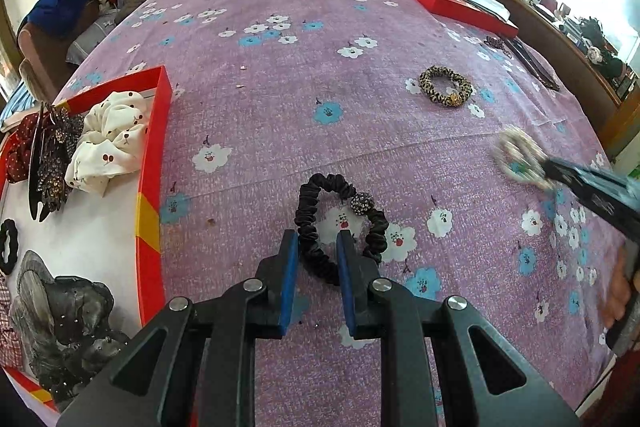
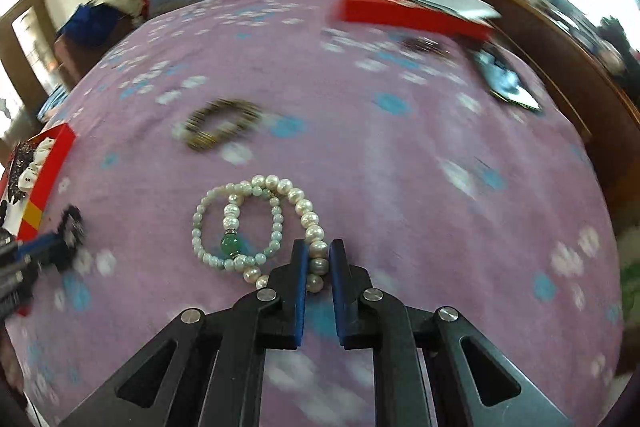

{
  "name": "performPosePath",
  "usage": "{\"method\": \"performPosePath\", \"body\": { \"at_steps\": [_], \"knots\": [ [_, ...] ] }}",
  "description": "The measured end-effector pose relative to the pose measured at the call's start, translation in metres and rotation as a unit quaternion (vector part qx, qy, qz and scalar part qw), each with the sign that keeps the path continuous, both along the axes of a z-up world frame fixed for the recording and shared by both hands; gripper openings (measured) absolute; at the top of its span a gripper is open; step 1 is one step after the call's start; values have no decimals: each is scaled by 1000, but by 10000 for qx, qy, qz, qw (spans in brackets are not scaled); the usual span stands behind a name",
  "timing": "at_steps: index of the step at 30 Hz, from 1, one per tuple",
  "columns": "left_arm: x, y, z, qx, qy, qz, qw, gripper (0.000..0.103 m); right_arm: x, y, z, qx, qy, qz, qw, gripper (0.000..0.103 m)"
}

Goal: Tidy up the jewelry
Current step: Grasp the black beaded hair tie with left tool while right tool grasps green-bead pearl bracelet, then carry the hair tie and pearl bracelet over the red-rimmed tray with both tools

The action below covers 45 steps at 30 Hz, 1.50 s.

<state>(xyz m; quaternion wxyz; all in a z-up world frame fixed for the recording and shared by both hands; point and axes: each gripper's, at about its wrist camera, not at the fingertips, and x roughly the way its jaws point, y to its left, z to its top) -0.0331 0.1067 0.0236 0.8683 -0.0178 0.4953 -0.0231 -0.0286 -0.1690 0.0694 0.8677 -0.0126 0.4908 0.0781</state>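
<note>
A black scrunchie (image 1: 340, 223) with a sparkly ball lies on the pink flowered bedspread (image 1: 280, 67). My left gripper (image 1: 318, 239) is shut on its near-left band. In the right wrist view my right gripper (image 2: 319, 247) is shut on a white pearl bracelet (image 2: 304, 211). A pale green bead bracelet (image 2: 236, 227) with a green stone hangs tangled with it. In the left wrist view the right gripper (image 1: 548, 169) comes in from the right with the blurred pearls (image 1: 516, 157) at its tip. A leopard-print scrunchie (image 1: 445, 87) (image 2: 218, 125) lies farther out on the bed.
A red-rimmed box (image 1: 154, 155) (image 2: 50, 163) at the left holds a white cherry scrunchie (image 1: 108, 143), dark hair clips and grey bows. A second red box (image 1: 452, 1) (image 2: 400, 11) sits at the far right. Dark accessories (image 1: 532, 61) lie near the wooden bed edge.
</note>
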Motion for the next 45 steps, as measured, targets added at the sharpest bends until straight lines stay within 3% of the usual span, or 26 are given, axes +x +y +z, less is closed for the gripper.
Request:
{"method": "performPosePath", "body": {
  "at_steps": [5,10,13,16,17,18,22,26,29,38,45],
  "knots": [
    [-2,-1,0,-60,-65,-14,10000,24,-30,-36,2,208,91,-144,9996,12],
    [-2,-1,0,-94,-78,22,9999,25,-39,-32,1,64,-148,-130,9998,13],
    [-2,-1,-1,-102,-87,-5,9999,25,-36,-27,0,89,-287,-153,9994,25],
    [-3,-3,-1,5,-133,-52,9999,23,-33,-22,-2,96,-390,-132,9991,28],
    [-4,-4,-1,102,-155,-18,9998,18,-31,-21,-1,118,-408,-116,9990,26],
    [-4,-5,-2,200,-162,39,9997,11,-30,-20,-2,172,-454,-54,9988,12],
    [-7,0,5,-148,-107,178,9997,7,-26,-20,1,392,-519,32,9979,10],
    [-23,-1,29,-119,-486,154,9986,7,-36,-22,24,597,-875,-23,9944,10],
    [-35,5,46,-300,-678,203,9970,7,-44,-23,40,687,-1078,-32,9918,10],
    [-64,25,71,-857,-890,392,9916,7,-74,-17,89,849,-1587,52,9837,10],
    [-81,33,79,-955,-977,491,9894,7,-94,-1,113,1507,-1653,572,9730,11]
  ]
}}
